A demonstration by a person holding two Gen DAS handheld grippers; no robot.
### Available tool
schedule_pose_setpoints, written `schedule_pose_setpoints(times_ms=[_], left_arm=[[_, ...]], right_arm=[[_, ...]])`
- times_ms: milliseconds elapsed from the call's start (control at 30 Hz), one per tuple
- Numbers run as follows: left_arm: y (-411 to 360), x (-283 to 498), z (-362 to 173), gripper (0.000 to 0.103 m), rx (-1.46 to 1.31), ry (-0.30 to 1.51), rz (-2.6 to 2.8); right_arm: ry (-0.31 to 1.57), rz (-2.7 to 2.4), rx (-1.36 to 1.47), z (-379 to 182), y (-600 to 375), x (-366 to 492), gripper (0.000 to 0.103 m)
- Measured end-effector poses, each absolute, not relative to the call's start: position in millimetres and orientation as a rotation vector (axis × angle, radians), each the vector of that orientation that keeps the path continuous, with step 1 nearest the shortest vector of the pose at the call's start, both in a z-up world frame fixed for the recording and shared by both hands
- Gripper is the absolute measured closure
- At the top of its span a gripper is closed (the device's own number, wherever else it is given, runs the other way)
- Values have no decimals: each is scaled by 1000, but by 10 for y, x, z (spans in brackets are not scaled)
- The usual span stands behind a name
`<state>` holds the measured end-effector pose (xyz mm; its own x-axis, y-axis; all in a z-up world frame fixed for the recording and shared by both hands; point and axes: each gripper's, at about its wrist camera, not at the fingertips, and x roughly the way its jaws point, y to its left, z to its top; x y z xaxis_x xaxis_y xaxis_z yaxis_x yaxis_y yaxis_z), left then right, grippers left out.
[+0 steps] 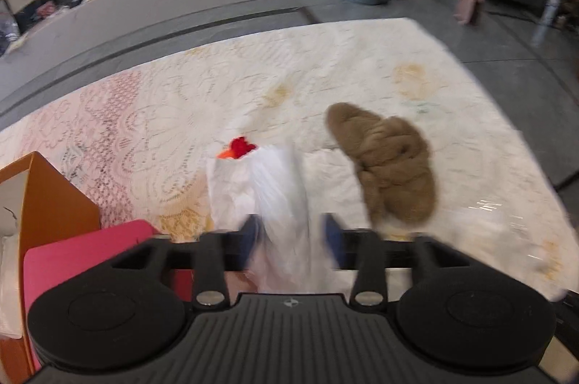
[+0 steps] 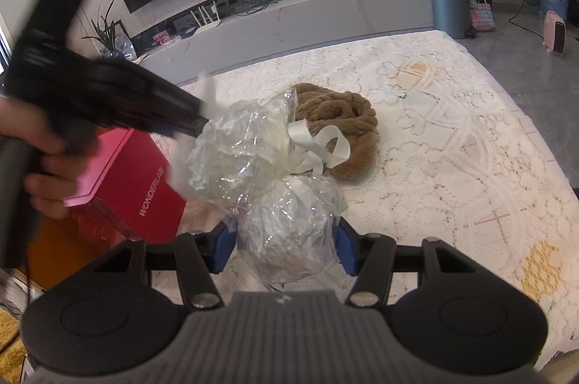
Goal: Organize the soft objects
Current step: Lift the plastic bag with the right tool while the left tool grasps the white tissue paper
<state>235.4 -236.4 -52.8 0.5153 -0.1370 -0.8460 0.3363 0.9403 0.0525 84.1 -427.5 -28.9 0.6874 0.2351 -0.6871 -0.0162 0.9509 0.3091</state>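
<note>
Your lace-covered counter [image 2: 452, 145] fills both views, cream with yellow and pink patches. On it lies the brown braided scarf [image 2: 347, 127], coiled in a heap; from your left wrist it shows to the right of the bundle, from your right wrist just behind it.

The red box [image 2: 144, 181] marked WONDERLAB stands at the counter's left side, and only your right wrist view shows its lettering; your left wrist view shows it as a pink top with an orange box [image 1: 54, 203] beside it.

The cellophane-wrapped bundle [image 2: 286, 232] with white paper inside and a cream ribbon bow [image 2: 318, 145] sits in front of the scarf. Only your left wrist view shows something red and orange at the wrapping's far end.

Your right gripper [image 2: 286, 246] has its jaws pressed against both sides of the bundle's lower bulb, pinching it. Your left gripper [image 1: 293, 235], badly blurred, has its jaws spread; the white wrapping runs between them, with small gaps at each blue pad. In the right wrist view your left hand [image 2: 43, 167] holds that gripper above the red box.
</note>
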Motion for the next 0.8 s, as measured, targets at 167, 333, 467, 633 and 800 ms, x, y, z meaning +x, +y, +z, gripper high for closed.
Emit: schedule_pose_setpoints(times_ms=[167, 333, 467, 633, 800], left_arm=[[-2469, 2398, -685, 15, 377, 926, -200], [-2614, 2392, -772, 7, 412, 912, -171], [-2586, 2338, -722, 42, 361, 861, -230], [-2368, 2388, -612, 90, 145, 967, -242], [-2198, 2304, -401, 93, 80, 968, -337]], right_arm=[[814, 142, 280, -306, -4264, 855, 46], [822, 133, 263, -312, -4246, 882, 46], [832, 119, 265, -340, -4271, 884, 46], [825, 118, 261, -325, -4254, 884, 46], [826, 130, 261, -326, -4244, 888, 46]])
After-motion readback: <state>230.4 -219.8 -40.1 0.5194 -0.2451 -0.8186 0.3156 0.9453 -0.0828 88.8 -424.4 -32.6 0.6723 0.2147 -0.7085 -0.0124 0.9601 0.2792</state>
